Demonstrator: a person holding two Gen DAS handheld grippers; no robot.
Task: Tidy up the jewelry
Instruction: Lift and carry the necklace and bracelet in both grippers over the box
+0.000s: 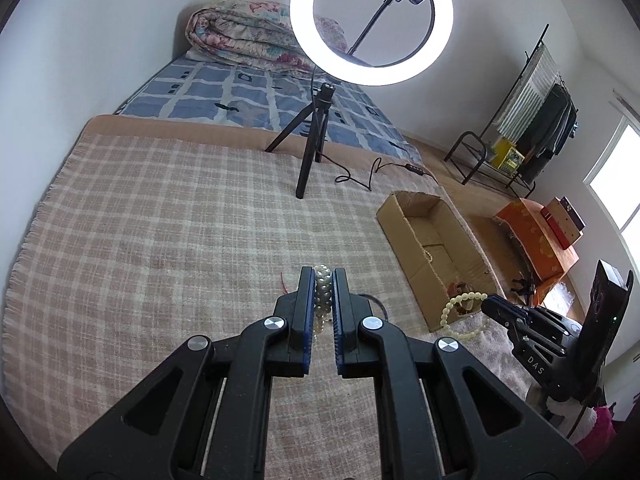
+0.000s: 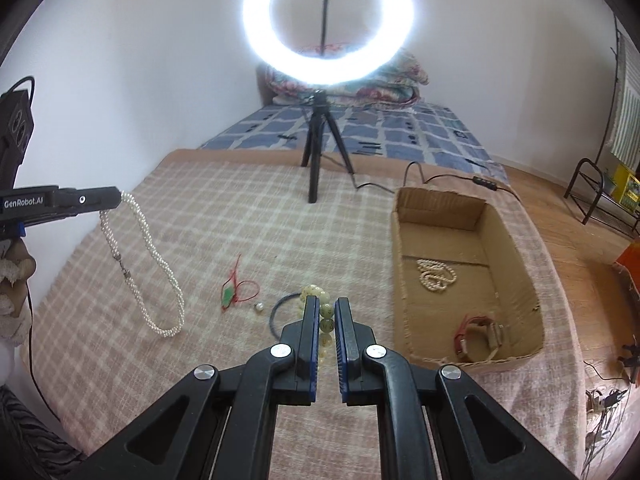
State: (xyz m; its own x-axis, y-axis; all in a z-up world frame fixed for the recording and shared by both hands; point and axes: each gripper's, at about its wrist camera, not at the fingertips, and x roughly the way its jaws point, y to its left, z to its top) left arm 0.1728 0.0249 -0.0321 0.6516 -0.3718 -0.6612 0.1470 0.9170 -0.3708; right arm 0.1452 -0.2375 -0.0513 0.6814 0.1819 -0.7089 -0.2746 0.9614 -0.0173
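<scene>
Fingers of left gripper [image 1: 323, 280]: clamped on pearl necklace [image 2: 148, 264], dangling lengthwise over the bed. Right gripper [image 2: 327, 312]: clamped on bead bracelet [image 1: 460, 314]. Cardboard box [image 2: 516, 240] lies right, nearer the right gripper.

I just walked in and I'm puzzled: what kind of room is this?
Most likely a bedroom: a bed with a folded quilt, a clothes rack by the wall, and a ring light standing on the checked blanket.

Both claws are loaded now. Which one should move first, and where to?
Probably the right claw: carry its pale bead bracelet over the cardboard box just to its right and open. The left claw, holding the long pearl necklace dangling above the blanket, is farther from the box.
</scene>
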